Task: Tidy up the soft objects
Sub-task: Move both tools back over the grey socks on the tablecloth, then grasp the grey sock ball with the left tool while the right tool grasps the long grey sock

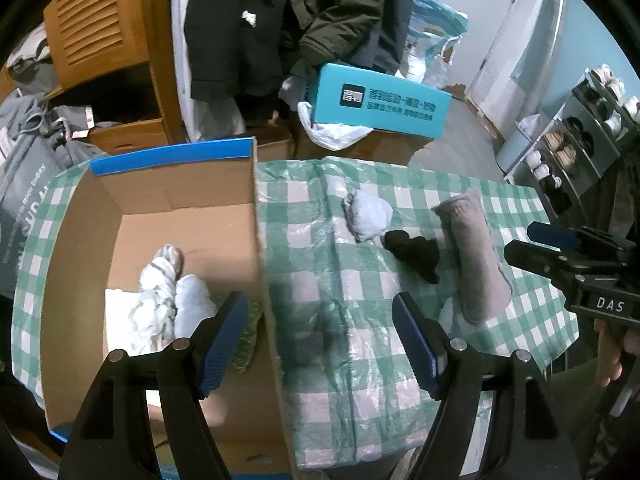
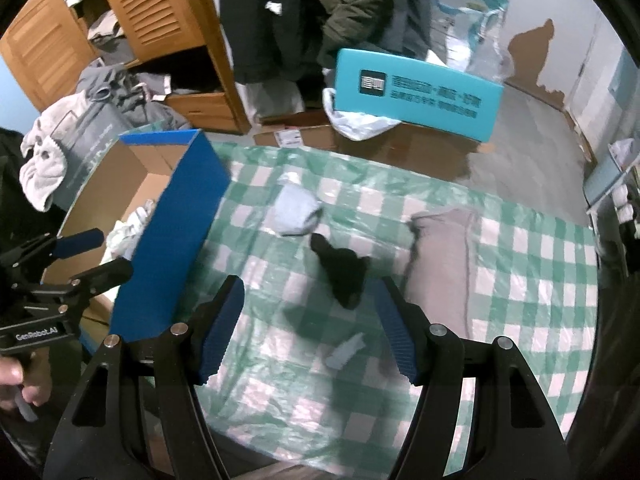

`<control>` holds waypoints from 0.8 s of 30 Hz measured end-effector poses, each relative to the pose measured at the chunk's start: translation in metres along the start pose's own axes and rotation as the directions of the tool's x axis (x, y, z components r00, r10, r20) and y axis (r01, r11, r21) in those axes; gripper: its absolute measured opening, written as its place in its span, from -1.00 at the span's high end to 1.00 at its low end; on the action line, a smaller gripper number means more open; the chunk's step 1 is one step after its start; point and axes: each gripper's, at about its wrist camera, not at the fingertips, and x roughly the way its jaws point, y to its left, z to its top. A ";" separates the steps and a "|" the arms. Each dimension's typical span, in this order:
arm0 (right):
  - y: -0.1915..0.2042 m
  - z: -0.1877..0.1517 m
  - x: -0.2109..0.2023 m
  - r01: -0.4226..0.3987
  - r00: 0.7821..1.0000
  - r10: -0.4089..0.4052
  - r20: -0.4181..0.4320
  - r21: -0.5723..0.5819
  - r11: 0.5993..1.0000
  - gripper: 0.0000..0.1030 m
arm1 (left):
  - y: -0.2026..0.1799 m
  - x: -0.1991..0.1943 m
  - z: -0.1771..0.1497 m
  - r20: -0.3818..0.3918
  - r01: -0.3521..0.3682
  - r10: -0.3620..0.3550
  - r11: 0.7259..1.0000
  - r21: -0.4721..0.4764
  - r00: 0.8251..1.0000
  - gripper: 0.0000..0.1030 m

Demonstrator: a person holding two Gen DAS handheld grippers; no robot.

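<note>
Box: a cardboard box (image 1: pixel 168 208) with blue outer walls sits on the left of the green-checked tabletop (image 1: pixel 320 240); inside lie a grey-striped white bundle (image 1: pixel 158 300) and a pale blue roll (image 1: pixel 192 308), touching.
Loose items: a pale blue balled sock (image 1: pixel 368 216), a black sock (image 1: pixel 416 254) just beside it, and a long grey roll (image 1: pixel 474 256) (all outside the box).
Left tool (image 1: pixel 320 340): spread, nothing between its pads, straddling the box's right wall.
Right tool (image 2: pixel 310 328): spread, empty, angled down above the black sock (image 2: pixel 344 276).
</note>
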 end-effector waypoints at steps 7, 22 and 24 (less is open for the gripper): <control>-0.026 -0.011 0.002 0.033 0.999 -0.033 -0.008 0.040 0.999 -0.33 | -0.014 0.010 0.002 -0.024 0.003 -0.002 1.000 0.027 1.000 -0.48; -0.071 -0.024 0.018 0.102 0.994 -0.096 -0.055 0.115 0.988 -0.35 | -0.038 0.035 0.007 -0.083 0.016 -0.011 0.998 0.059 0.997 -0.54; -0.074 -0.024 0.021 0.109 0.993 -0.102 -0.062 0.122 0.987 -0.35 | -0.040 0.039 0.008 -0.092 0.025 -0.019 0.998 0.058 0.996 -0.54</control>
